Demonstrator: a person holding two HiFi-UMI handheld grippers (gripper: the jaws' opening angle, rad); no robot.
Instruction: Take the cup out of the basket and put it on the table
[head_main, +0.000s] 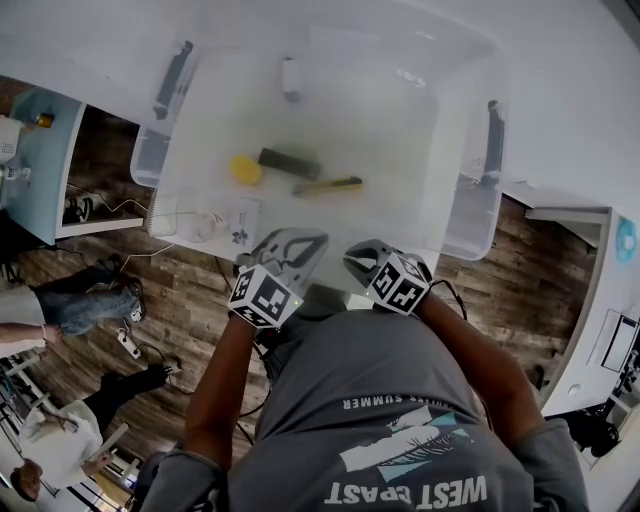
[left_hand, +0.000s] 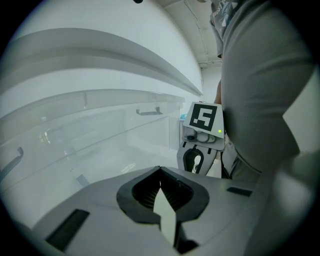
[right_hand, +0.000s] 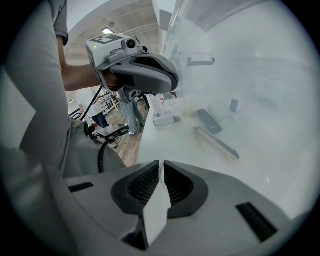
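Note:
A clear plastic bin (head_main: 462, 190) serves as the basket on the white table. A faint, see-through cup (head_main: 203, 226) seems to lie in its near left corner; the cloudy wall blurs it. My left gripper (head_main: 300, 240) hovers at the bin's near edge, shut with nothing between its jaws, as the left gripper view confirms (left_hand: 160, 169). My right gripper (head_main: 358, 252) is just to its right, also outside the bin, its tips together and empty (right_hand: 160, 162). Neither gripper touches the cup.
In the bin lie a yellow ball (head_main: 245, 168), a dark block (head_main: 290, 163), a long yellow-black tool (head_main: 328, 186), a small white box (head_main: 243, 225) and a white piece (head_main: 291, 78). Wooden floor (head_main: 180, 300) and bystanders lie to the left below the table's edge.

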